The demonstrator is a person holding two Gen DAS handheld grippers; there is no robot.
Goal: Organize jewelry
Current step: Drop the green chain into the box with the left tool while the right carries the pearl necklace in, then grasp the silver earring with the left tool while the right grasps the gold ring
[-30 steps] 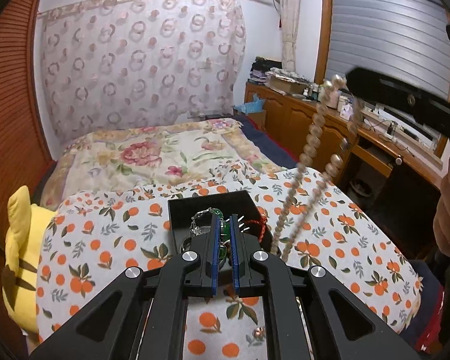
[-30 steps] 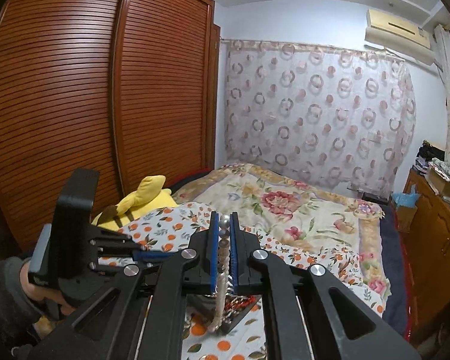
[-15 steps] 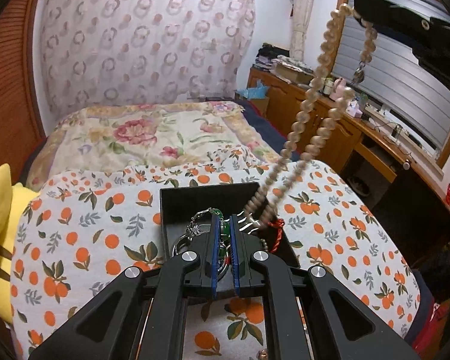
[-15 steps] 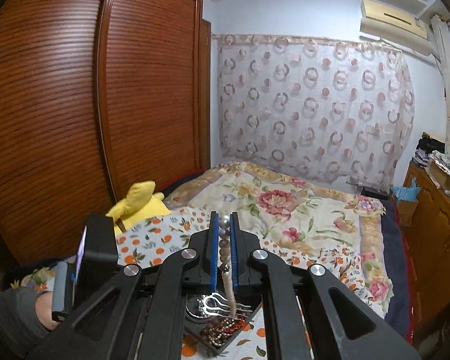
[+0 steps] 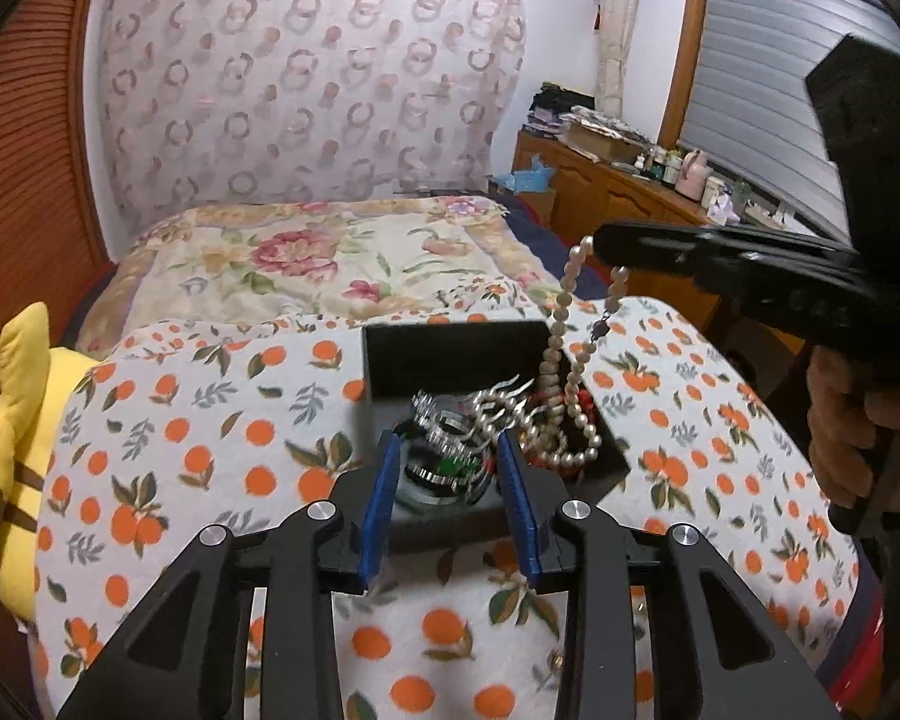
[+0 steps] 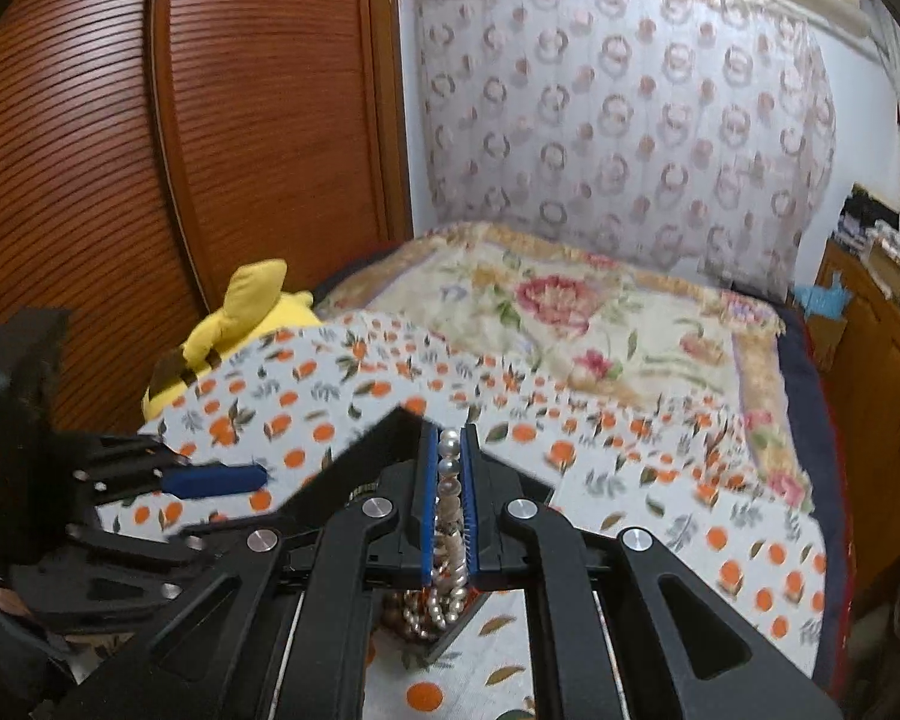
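A black open box (image 5: 450, 354) sits on the orange-print blanket (image 5: 210, 432). It holds silver pieces, red beads and a silver-and-green piece (image 5: 447, 467). My left gripper (image 5: 447, 444) hangs low over the box's near side. Its jaws are opening, and the silver-and-green piece lies between the blue pads, apart from both. From the right, my right gripper (image 5: 603, 249) is shut on a pearl necklace (image 5: 561, 324); the strand's lower end piles in the box's right corner. In the right wrist view the pearl necklace (image 6: 449, 480) is clamped in the right gripper (image 6: 450, 435), above the box (image 6: 384, 438).
A yellow plush toy (image 5: 12, 450) lies at the blanket's left edge. A floral bedspread (image 5: 306, 264) lies beyond the box, a wooden wardrobe (image 6: 240, 150) stands on the left and a cluttered wooden desk (image 5: 618, 180) on the right. A hand (image 5: 840, 420) holds the right gripper's handle.
My left jaws have opened off the silver-and-green piece, which now rests in the box. My right gripper has come down, and the pearl strand has sunk into the box.
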